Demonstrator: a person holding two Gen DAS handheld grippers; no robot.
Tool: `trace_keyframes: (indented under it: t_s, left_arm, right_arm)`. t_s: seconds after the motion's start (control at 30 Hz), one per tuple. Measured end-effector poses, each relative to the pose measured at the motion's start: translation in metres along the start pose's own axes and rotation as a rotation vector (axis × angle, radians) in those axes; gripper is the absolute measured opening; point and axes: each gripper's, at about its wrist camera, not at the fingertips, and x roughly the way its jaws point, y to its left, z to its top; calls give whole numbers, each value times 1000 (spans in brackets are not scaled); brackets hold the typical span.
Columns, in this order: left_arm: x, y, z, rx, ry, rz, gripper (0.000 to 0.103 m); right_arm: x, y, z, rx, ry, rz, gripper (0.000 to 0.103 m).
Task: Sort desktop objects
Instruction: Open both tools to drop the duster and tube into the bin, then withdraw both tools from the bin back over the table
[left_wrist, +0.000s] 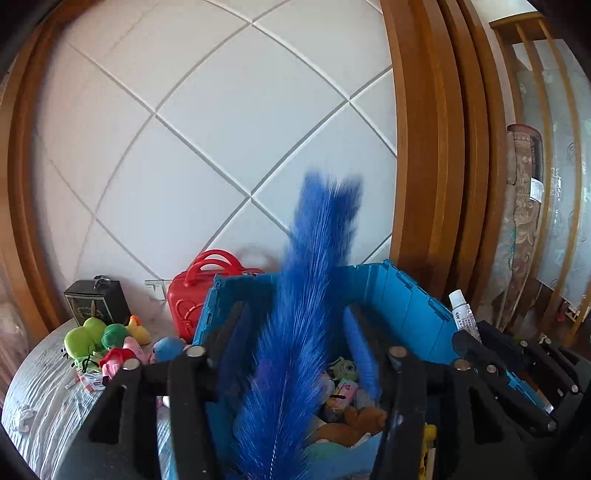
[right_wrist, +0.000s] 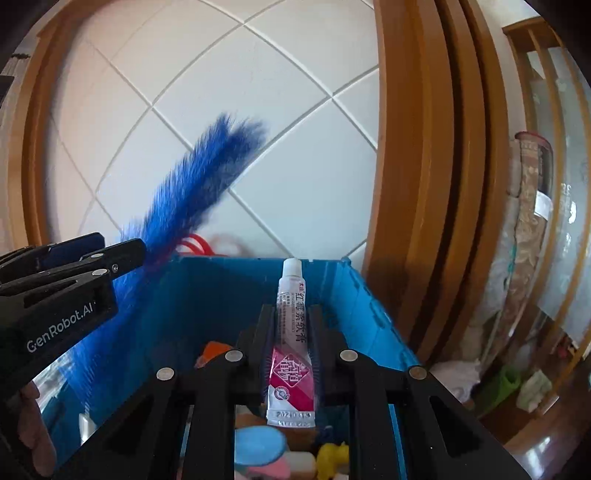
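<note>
One blue crate (left_wrist: 402, 295) stood on the table (left_wrist: 48, 387), with one red case (left_wrist: 188, 299) and one dark box (left_wrist: 96, 304) behind it by the tiled wall. A heap of plush toys (left_wrist: 107, 341) lay left of the crate; their number could not be told, and more small toys lay inside it.

Both grippers pointed slightly downward over the crate, side by side. The left gripper (left_wrist: 291, 332) stood about half open. One blue feather (left_wrist: 314, 266) rose between its fingers (left_wrist: 236, 321), blurred and leaning toward the wall; the pads did not press on it, though its lower end was hidden.

The right gripper (right_wrist: 293, 325) was closed tight on one ointment tube (right_wrist: 291, 343), held lengthwise with its white cap toward the crate's far wall. A bit of a hand (right_wrist: 31, 428) showed below the left gripper in the right view.
</note>
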Motion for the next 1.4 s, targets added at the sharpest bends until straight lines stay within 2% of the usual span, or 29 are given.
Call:
trace_keyframes:
  t_s: [0.03, 0.17, 0.27, 0.3, 0.33, 0.37, 0.4, 0.43, 0.53, 0.63, 0.7, 0.77, 1.07, 1.23, 1.4]
  left_arm:
    - [-2, -1, -1, 2, -6, 4, 70]
    - [-13, -4, -2, 11, -21, 9, 72]
    - [-19, -2, -4, 3, -21, 7, 75]
    - [-21, -1, -6, 0, -23, 8, 76]
    - [-25, 0, -7, -5, -26, 6, 77]
    - [-26, 2, -7, -8, -26, 3, 78]
    - [-29, 3, -9, -11, -28, 0, 78]
    - [-33, 3, -10, -14, -33, -2, 78]
    - [-45, 6, -13, -17, -48, -5, 79]
    - [-58, 8, -19, 2, -69, -5, 80]
    - [-65, 12, -23, -2, -75, -6, 86]
    - [-73, 19, -26, -17, -82, -7, 100]
    - [-107, 52, -35, -3, -127, 48, 102]
    - [-128, 85, -44, -6, -138, 60, 102]
    - [-155, 128, -56, -19, -159, 53, 102]
  right_arm:
    - [0, -1, 1, 2, 2, 0, 18]
    - [-4, -3, 0, 7, 3, -6, 19]
    - [-11, -5, -1, 11, -6, -15, 32]
    - [-14, -5, -2, 11, -12, -19, 44]
    - [-17, -6, -3, 10, -17, -26, 61]
    - [-21, -6, -3, 5, -23, -36, 70]
    - [-26, -6, -3, 0, -33, -64, 83]
    - [-31, -6, -5, -6, -43, -76, 91]
    - [-44, -5, -8, -28, -67, -117, 103]
    - [-56, -6, -13, -33, -77, -137, 103]
    - [-58, -6, -15, -30, -73, -137, 103]
    - [-59, -5, -17, -25, -66, -139, 103]
    - [-69, 12, -27, 12, -59, -91, 103]
    - [-77, 50, -27, -15, -70, -79, 103]
    - [-90, 97, -31, -44, -72, -112, 103]
